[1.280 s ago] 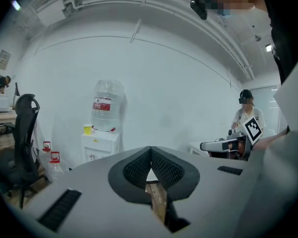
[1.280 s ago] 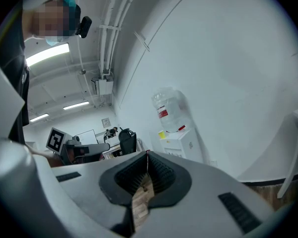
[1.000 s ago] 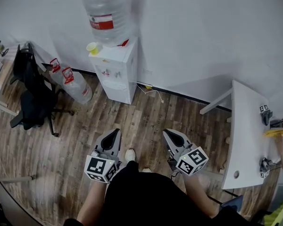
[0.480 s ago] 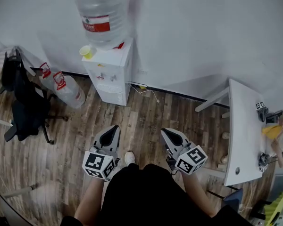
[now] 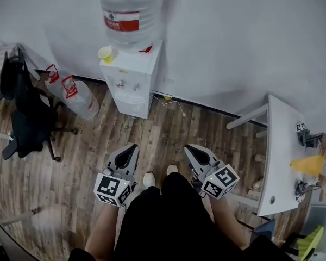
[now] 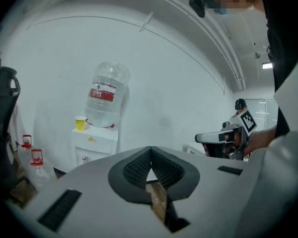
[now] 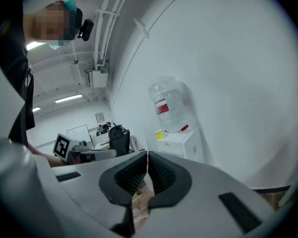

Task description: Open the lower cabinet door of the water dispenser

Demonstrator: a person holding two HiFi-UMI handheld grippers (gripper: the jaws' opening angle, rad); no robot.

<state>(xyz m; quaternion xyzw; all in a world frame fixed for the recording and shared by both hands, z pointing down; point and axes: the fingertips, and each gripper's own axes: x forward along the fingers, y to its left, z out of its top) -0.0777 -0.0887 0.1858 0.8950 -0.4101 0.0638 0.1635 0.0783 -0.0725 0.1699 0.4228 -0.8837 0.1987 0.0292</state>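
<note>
Chair (image 5: 27,118) black, far left, on wood floor (image 5: 168,129). Two spare water jugs (image 5: 76,94) lie between chair and water dispenser (image 5: 133,80). Dispenser white, against wall, big bottle (image 5: 131,12) on top, yellow cup (image 5: 105,54) at top corner. Lower cabinet door (image 5: 130,103) flush with body, closed. Left gripper (image 5: 132,148) well apart from dispenser, jaws pressed together, nothing between. Right gripper (image 5: 189,148) alongside, jaws likewise together, empty. White table (image 5: 282,145) far right.

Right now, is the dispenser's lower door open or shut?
Shut, it seems: the dispenser front lies flush in the head view, with no panel swinging out.
</note>
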